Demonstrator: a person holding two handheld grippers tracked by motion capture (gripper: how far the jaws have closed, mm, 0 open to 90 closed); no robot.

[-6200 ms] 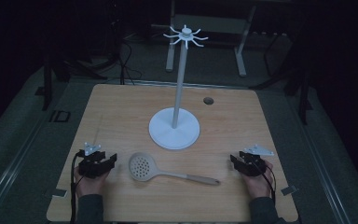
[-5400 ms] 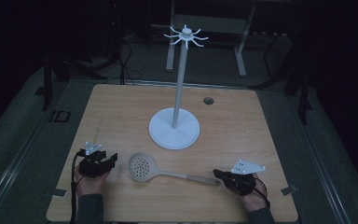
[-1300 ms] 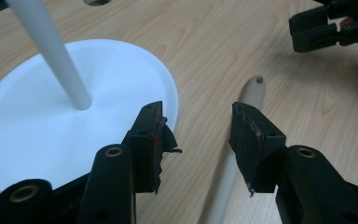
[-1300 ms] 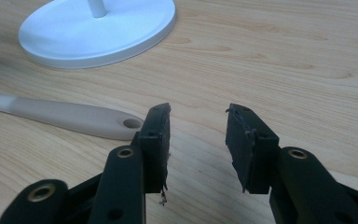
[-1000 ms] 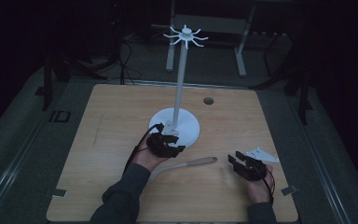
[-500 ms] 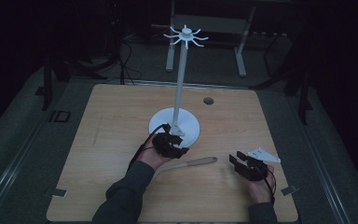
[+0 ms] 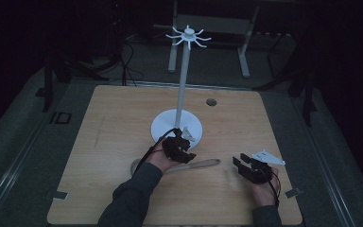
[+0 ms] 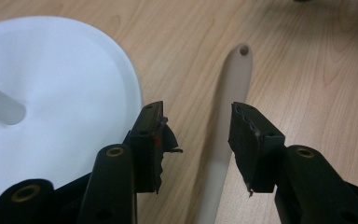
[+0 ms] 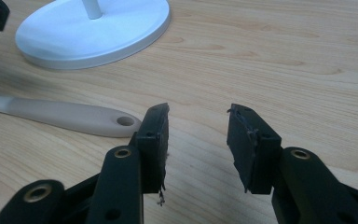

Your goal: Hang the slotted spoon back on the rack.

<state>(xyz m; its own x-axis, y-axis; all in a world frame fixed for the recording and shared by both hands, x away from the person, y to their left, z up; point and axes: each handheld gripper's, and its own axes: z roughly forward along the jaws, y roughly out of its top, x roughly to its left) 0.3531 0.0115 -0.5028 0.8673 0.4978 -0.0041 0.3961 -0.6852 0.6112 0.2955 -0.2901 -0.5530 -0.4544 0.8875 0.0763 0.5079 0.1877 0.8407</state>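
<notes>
- The high view is dim and underexposed; the room behind the table (image 7: pixel 123 118) sinks into near black, and only the wooden top and the white stand (image 7: pixel 185 85) catch soft light.
- It is grainy, with fine detail lost on the dark grippers and sleeve.
- Both gripper views are far brighter and evenly lit, with warm wood grain clear.
- In the left gripper view the spoon handle (image 8: pixel 228 116) casts a soft shadow to its left.
- The white base (image 8: pixel 51 102) is almost blown out.
- The nearest jaw parts at the bottom edges look slightly soft.

Skimmer (image 7: pixel 196 165) head hidden under left forearm — apparently round.
</notes>
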